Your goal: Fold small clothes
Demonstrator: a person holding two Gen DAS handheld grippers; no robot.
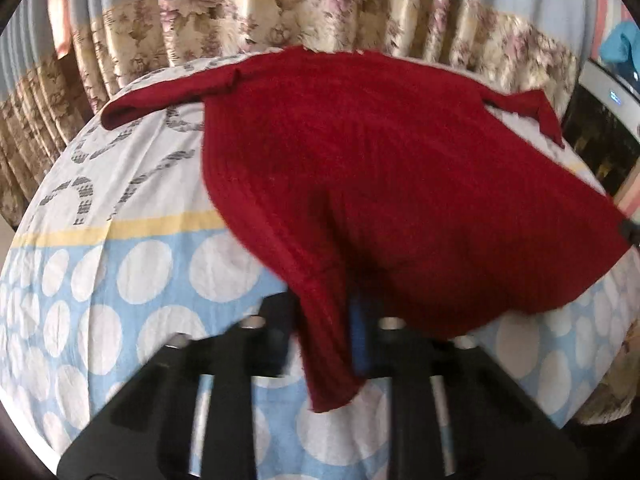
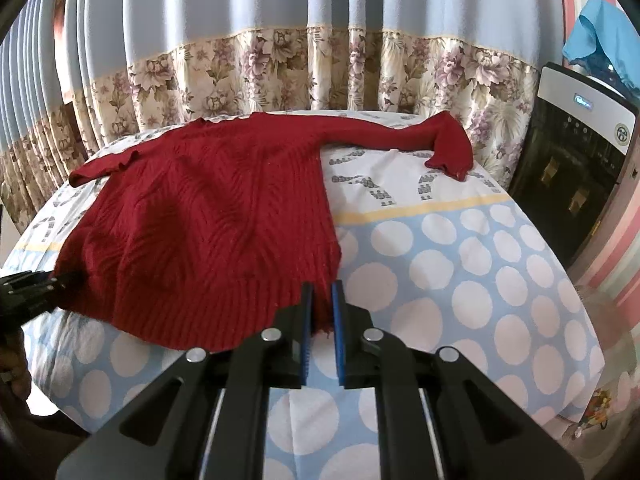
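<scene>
A dark red knitted sweater (image 1: 380, 180) (image 2: 208, 220) lies spread on a table under a dotted blue and white cloth (image 1: 120, 272) (image 2: 460, 280), with its sleeves stretched out toward the curtain. My left gripper (image 1: 332, 320) (image 2: 60, 280) holds the left corner of the hem, and the fabric drapes down between its blurred fingers. Over at the hem's right corner, my right gripper (image 2: 320, 300) (image 1: 630, 230) is shut, its blue pads (image 2: 338, 320) pinching the ribbed edge. The hem sags between the two corners, slightly off the cloth.
A floral and blue curtain (image 2: 280, 68) hangs close behind the table. At the right stands a black and white water dispenser (image 2: 572, 168) (image 1: 608, 120) with a blue cloth (image 2: 600, 36) on top. A hand (image 2: 12, 368) shows at the left edge.
</scene>
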